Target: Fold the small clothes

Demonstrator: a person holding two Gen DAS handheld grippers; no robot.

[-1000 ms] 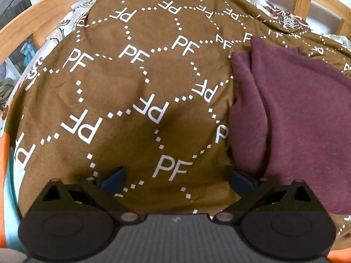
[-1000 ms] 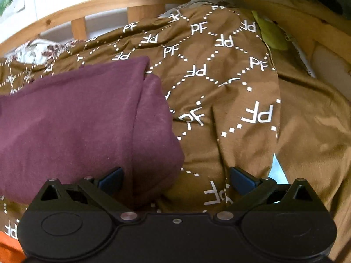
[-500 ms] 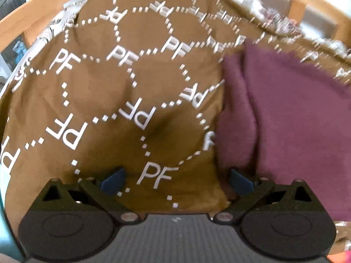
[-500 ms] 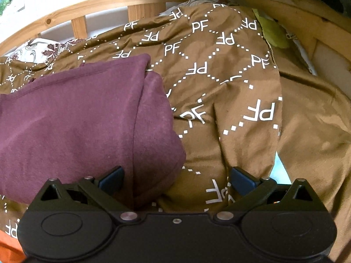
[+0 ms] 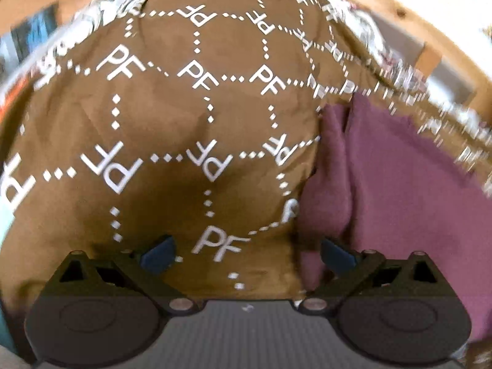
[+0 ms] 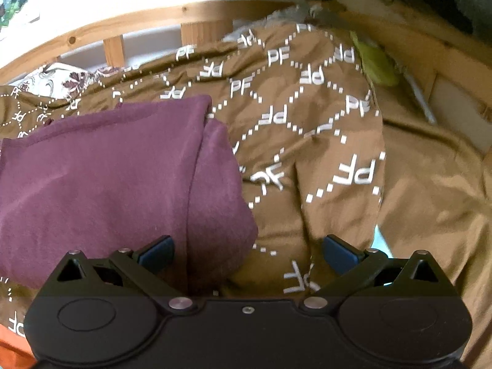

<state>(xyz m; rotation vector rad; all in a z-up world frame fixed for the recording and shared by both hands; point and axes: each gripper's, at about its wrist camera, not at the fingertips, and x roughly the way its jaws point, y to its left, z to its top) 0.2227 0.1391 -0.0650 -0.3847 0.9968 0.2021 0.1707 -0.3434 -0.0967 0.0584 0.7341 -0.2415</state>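
Pale wooden bed rails (image 6: pixel 123 27) are seen curving around the far side of the scene, and within them a large brown quilted blanket printed with white "PF" letters and dotted hexagons (image 5: pixel 172 129) is spread over the whole bed. On this blanket a maroon fleece garment (image 6: pixel 101 172), already doubled over into a thick slab, is laid flat; its long axis is judged to run left to right across the bed, with rounded folded edges at both ends. A small lime-green cloth (image 6: pixel 376 63) is noticed at the far right, near the rail, well apart from the garment.

From the left gripper (image 5: pixel 247 250) the garment's left folded edge (image 5: pixel 329 184) is found to the right, just beside the right-hand blue fingertip, while bare blanket lies between the fingers. From the right gripper (image 6: pixel 246 250) the garment's right end is found to the left, and its near corner is straddled by the jaws. Both pairs of fingers are held wide apart and nothing is gripped. The right gripper is judged nearer to a hold; the left view is blurred.
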